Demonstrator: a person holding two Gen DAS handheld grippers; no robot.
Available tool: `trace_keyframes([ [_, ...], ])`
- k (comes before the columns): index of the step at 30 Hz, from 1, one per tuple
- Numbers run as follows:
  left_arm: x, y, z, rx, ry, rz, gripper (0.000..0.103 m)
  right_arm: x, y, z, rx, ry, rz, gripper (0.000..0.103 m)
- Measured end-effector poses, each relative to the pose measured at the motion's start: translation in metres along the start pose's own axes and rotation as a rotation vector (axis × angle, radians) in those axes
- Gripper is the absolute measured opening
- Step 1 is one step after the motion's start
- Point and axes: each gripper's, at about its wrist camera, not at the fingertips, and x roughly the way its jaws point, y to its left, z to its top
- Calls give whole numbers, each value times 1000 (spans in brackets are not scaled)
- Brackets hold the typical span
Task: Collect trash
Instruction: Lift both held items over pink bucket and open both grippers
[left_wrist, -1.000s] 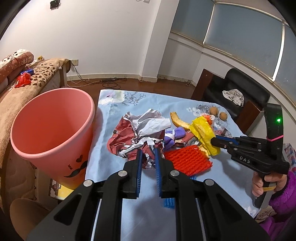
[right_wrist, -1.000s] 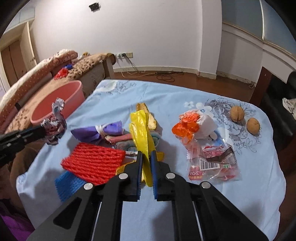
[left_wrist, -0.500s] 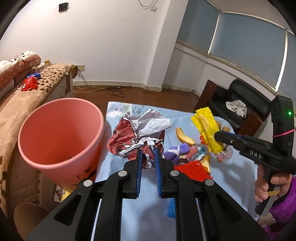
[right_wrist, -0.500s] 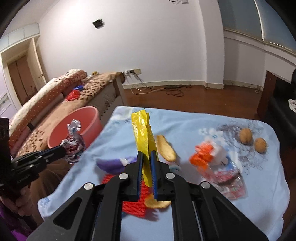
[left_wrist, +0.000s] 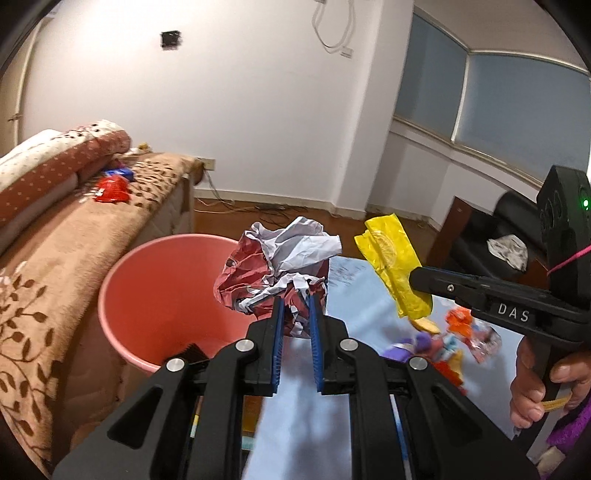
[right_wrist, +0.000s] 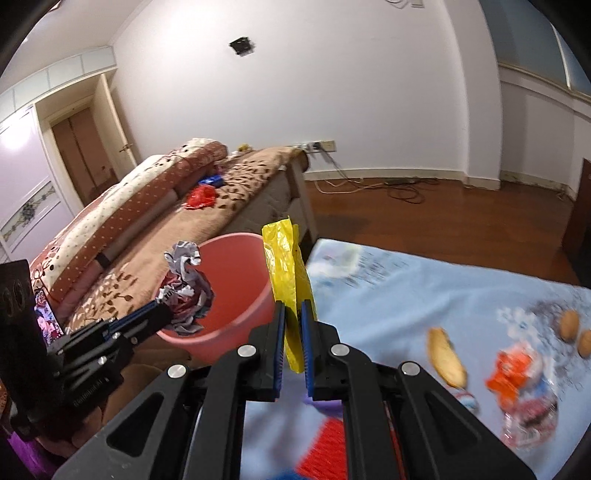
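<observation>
My left gripper is shut on a crumpled red and white wrapper, held in the air at the right rim of the pink bin. In the right wrist view the same wrapper hangs over the bin mouth from the left gripper. My right gripper is shut on a yellow plastic bag, raised above the table near the bin's right side. The left wrist view shows that yellow bag pinched by the right gripper.
On the blue floral tablecloth lie a peel piece, an orange wrapper, two walnuts, red netting and purple scraps. A brown sofa stands left of the bin, a black armchair at the far right.
Both grippers rose and swung left toward the bin, carrying the wrapper and the yellow bag off the table. The wrapper now hangs at the bin's rim.
</observation>
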Motion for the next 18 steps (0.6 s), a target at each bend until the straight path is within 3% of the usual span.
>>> trace_keyframes([
  [10, 6, 44, 2, -49, -12, 102, 13, 55, 43, 19, -46, 51, 53, 8],
  [18, 19, 62, -3, -72, 13, 127, 13, 92, 62, 26, -56, 91, 69, 8],
])
